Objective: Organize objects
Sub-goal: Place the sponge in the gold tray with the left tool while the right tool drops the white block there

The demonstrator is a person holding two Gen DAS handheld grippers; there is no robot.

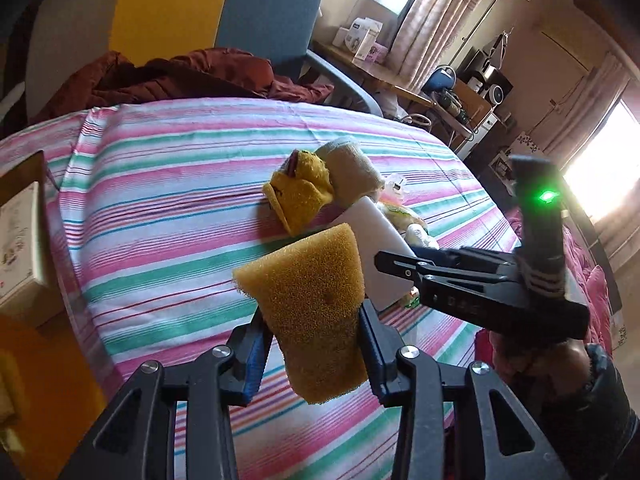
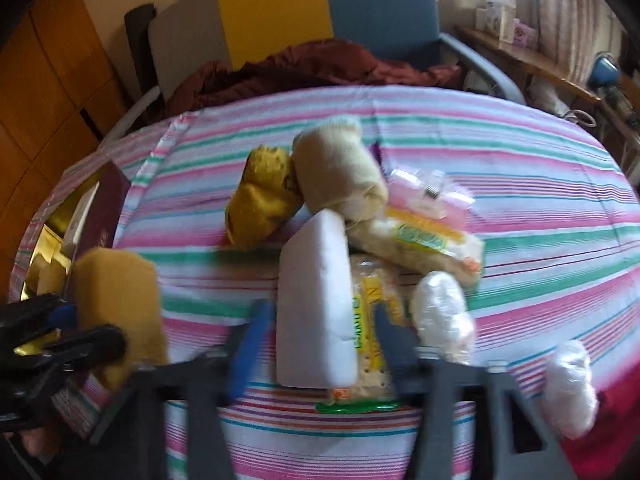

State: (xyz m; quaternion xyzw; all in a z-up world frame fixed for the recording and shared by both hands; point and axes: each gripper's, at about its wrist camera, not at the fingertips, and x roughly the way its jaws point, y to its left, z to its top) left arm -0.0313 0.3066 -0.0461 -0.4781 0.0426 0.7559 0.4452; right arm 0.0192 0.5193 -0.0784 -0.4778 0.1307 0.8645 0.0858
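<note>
A yellow sponge (image 1: 312, 280) hangs above the striped tablecloth (image 1: 160, 220), and my left gripper (image 1: 314, 316) is shut on its lower half. In the right wrist view that sponge (image 2: 116, 292) and the left gripper (image 2: 60, 332) show at the left edge. My right gripper (image 2: 320, 332) has a white foam block (image 2: 312, 272) between its blurred fingers and appears shut on it. The block leans on a cracker packet (image 2: 372, 320). In the left wrist view the right gripper (image 1: 396, 266) reaches in from the right onto the white block (image 1: 380, 236).
Behind the block lie a yellow cloth bundle (image 2: 260, 196), a beige rolled towel (image 2: 336, 168), a pink packet (image 2: 428, 196) and a snack bag (image 2: 424, 240). Two white plastic-wrapped lumps (image 2: 440, 312) sit right. A box (image 1: 20, 240) stands at the left edge, a maroon garment (image 1: 180, 76) behind.
</note>
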